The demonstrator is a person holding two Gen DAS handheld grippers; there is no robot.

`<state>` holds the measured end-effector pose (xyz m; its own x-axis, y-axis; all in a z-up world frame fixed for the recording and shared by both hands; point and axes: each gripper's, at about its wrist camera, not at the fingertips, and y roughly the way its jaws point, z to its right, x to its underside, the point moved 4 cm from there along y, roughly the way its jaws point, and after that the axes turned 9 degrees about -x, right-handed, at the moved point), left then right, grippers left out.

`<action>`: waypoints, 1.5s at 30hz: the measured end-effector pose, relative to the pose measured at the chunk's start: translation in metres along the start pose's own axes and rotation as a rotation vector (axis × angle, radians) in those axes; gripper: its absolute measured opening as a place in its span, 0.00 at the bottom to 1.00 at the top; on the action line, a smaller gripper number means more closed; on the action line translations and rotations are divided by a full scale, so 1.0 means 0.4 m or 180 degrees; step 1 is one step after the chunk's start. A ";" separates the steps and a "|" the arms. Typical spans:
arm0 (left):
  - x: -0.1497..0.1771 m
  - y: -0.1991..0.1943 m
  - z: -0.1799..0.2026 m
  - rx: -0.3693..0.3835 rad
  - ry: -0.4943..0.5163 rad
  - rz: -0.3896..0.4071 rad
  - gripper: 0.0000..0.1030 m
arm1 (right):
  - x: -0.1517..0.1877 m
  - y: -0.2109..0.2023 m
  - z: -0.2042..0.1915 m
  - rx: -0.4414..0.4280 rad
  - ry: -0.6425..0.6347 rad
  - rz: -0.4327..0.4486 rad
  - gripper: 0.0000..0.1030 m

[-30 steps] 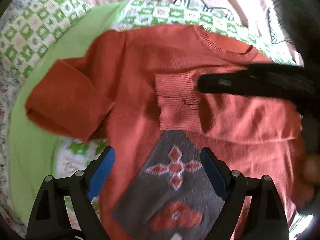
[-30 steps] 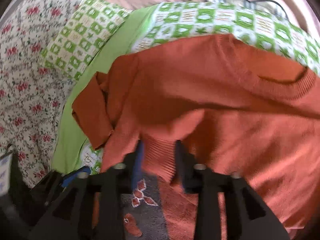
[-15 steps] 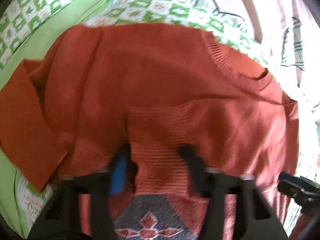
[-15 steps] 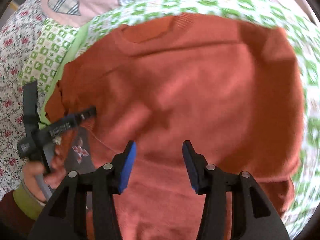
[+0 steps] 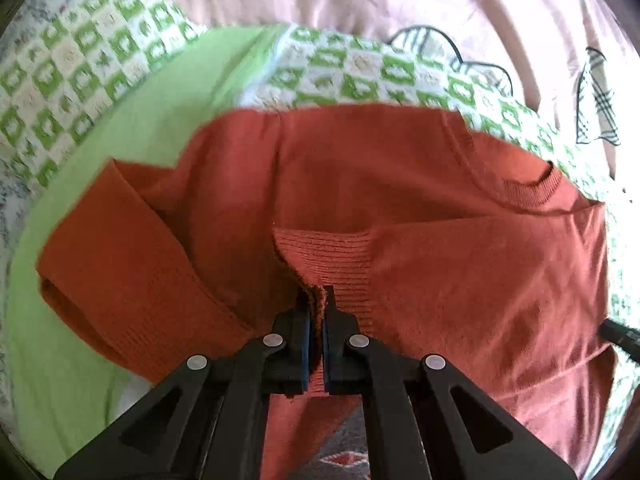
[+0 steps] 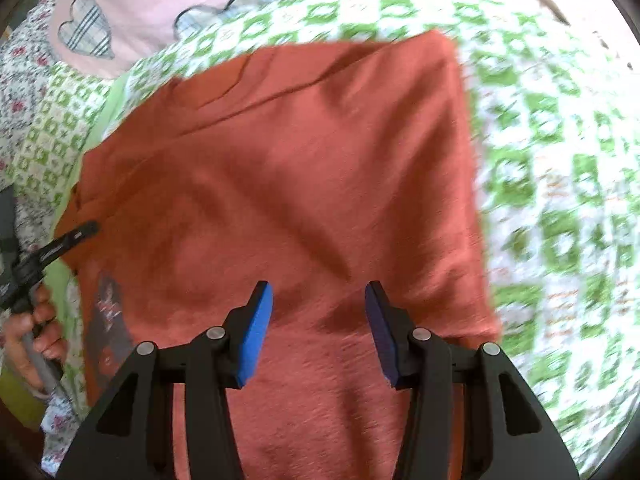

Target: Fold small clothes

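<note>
An orange knit sweater (image 5: 400, 184) lies on a green checked blanket; it fills the right wrist view (image 6: 300, 160) too. One sleeve is folded across the chest, and its ribbed cuff (image 5: 332, 256) sits in my left gripper (image 5: 316, 300), which is shut on it. The other sleeve (image 5: 120, 256) lies folded at the left. My right gripper (image 6: 319, 300) is open and empty above the sweater's right body. A grey patch with a red pattern (image 6: 108, 320) shows on the sweater's front.
The green checked blanket (image 6: 560, 200) lies over a plain green sheet (image 5: 120, 128) and a pink cover with plaid hearts (image 6: 88, 32). The hand with the left gripper (image 6: 36, 312) shows at the left edge of the right wrist view.
My right gripper let go of the sleeve cuff, opened and moved right over the sweater's body. My left gripper moved in and closed on that cuff.
</note>
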<state>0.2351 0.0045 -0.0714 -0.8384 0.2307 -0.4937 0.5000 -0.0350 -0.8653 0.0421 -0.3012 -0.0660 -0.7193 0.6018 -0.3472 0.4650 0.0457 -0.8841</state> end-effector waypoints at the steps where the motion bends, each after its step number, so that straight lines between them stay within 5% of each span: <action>1: -0.001 -0.001 -0.010 -0.0038 -0.0076 -0.0004 0.02 | -0.012 -0.011 0.019 0.0050 0.0047 0.0051 0.48; 6: 0.004 0.007 -0.017 0.0001 -0.0061 -0.0109 0.02 | -0.068 -0.039 0.120 0.0213 0.0332 0.0250 0.54; 13: 0.032 0.009 -0.006 -0.0019 -0.0015 -0.0191 0.02 | -0.090 0.056 0.150 0.0107 0.0384 0.0038 0.52; 14: 0.031 0.008 -0.001 -0.0019 -0.0005 -0.0196 0.02 | -0.087 0.067 0.141 0.0176 0.0259 -0.0013 0.42; 15: 0.030 0.004 0.003 -0.0003 0.0003 -0.0190 0.02 | -0.086 0.066 0.131 0.0312 0.0108 -0.0033 0.10; 20: 0.035 -0.025 0.048 0.0053 0.0143 -0.0094 0.03 | -0.097 0.024 0.160 0.0577 -0.0046 0.0003 0.10; 24: 0.051 0.020 0.042 -0.0028 0.0106 -0.0306 0.03 | -0.105 0.027 0.173 0.0543 0.0031 0.0001 0.10; 28: 0.043 0.013 0.038 0.0033 0.0088 -0.0224 0.05 | -0.098 0.021 0.186 0.0625 0.0038 0.0024 0.11; 31: 0.054 0.031 0.033 -0.0018 0.0165 -0.0295 0.10 | -0.102 0.000 0.188 0.0813 0.0080 0.0104 0.29; 33: 0.060 0.016 0.023 -0.0026 0.0163 -0.0285 0.12 | -0.105 -0.041 0.175 0.0914 0.0062 0.0231 0.32; 38: 0.106 -0.037 -0.029 -0.0036 0.0097 -0.0318 0.16 | -0.080 -0.087 0.068 0.0440 -0.0041 0.0305 0.36; 40: 0.122 -0.055 -0.072 -0.0021 -0.0035 -0.0351 0.18 | -0.055 -0.067 -0.004 0.0272 -0.0123 0.0266 0.46; 43: 0.129 -0.073 -0.137 -0.0156 -0.0272 -0.0362 0.39 | -0.007 -0.029 -0.107 0.0045 -0.0309 0.0100 0.48; 45: 0.125 -0.075 -0.184 -0.0232 -0.0390 -0.0357 0.45 | 0.032 0.008 -0.159 -0.0117 -0.0445 -0.0066 0.48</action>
<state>0.1943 0.0885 -0.0638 -0.9077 0.1089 -0.4052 0.4126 0.0559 -0.9092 0.0672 -0.2425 -0.0534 -0.7926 0.4837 -0.3713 0.4660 0.0877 -0.8804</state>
